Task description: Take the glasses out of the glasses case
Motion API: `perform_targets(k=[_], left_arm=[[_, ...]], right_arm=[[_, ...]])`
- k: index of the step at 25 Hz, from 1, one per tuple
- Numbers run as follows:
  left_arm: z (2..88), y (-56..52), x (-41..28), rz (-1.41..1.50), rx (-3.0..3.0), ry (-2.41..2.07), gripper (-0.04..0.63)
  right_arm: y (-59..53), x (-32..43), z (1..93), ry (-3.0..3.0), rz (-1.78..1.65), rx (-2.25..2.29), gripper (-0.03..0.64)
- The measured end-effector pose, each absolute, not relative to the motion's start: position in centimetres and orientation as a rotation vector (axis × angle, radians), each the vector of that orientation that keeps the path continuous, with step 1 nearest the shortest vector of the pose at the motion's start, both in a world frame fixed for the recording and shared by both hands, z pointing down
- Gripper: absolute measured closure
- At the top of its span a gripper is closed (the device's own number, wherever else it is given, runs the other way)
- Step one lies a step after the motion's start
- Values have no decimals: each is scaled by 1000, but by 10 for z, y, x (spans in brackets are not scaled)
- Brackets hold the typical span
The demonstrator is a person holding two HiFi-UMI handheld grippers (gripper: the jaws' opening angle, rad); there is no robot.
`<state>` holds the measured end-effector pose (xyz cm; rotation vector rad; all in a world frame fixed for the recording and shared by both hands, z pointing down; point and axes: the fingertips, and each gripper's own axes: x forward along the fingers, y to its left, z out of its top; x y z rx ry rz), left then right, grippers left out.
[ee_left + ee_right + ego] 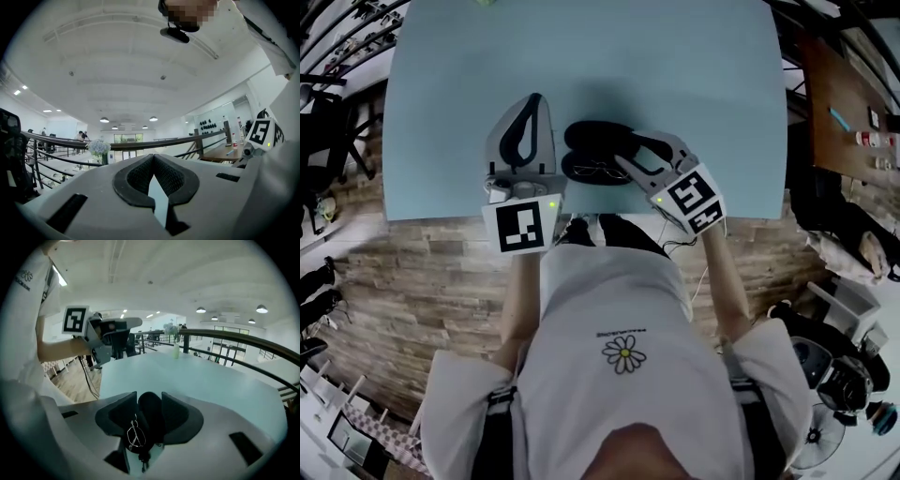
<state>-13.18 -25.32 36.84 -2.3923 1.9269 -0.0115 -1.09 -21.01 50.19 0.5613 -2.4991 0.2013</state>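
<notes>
On the pale blue tabletop (675,66), the white left gripper (534,98) lies at the left. Its dark-padded jaws are clenched tip to tip with nothing between them, as the left gripper view (153,159) shows. Just to its right sits the open black oval glasses case (595,136), near the table's front edge. The thin wire-framed glasses (597,172) rest inside its nearer half. At the case's right end, the white right gripper (628,155) points down at it with its jaws released, standing apart and gripping nothing. The case (151,413) and the glasses (134,434) show in the gap.
</notes>
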Motion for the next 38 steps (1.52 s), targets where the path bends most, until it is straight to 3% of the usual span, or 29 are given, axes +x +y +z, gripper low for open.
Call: perform_targets(k=[4,16,38], left_arm=[[380,-253,-131,-43,-2396,1947,578],[412,-250,-145,-98,-2397,2035,578],[431,-246,-148,-132,-2438,2028,578]], right_arm=[[-200,-12,547,-2412,231,456,429],[-180,-34,614,-2211,-71,141,430],[-166,-22,625,-2132,-156,138,425]])
